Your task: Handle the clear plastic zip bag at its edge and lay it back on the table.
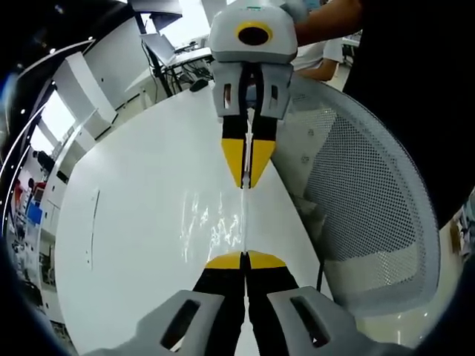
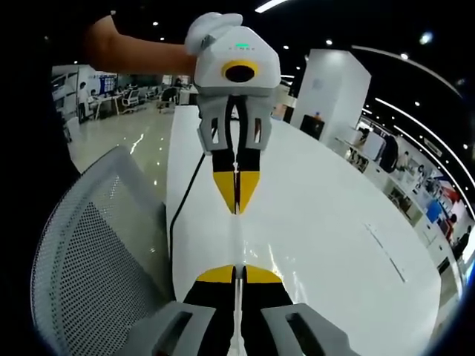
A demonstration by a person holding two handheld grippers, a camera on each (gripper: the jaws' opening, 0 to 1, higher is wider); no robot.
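We have the clear plastic zip bag (image 1: 223, 222) stretched between our two tools, held up above the white surface (image 1: 133, 208) rather than lying on it. In the left gripper view, our left tool (image 1: 244, 259) rises from six o'clock with its yellow-tipped jaws pressed together on the near edge of the bag, and the right tool (image 1: 246, 178) comes down from twelve o'clock, its jaws likewise pinched together on the far edge. The bag shows as a faint glossy sheet with wrinkled highlights, spreading toward nine o'clock from the line between the two tools. In the right gripper view the same arrangement appears mirrored: our right tool (image 2: 239, 273) at six o'clock is closed on the bag's edge, with the left tool (image 2: 237, 204) opposite at twelve o'clock; here the plastic (image 2: 256, 248) is very hard to make out against the surface (image 2: 334, 222). A mesh-backed chair (image 1: 371, 200) stands just beside the surface edge, and a dark cable (image 2: 182, 208) runs along that edge. We judge the edge-handling part to be in hand, since both tools grip the bag's edge. What remains, as far as we can tell, is lowering the bag flat onto the surface and letting go with both tools.
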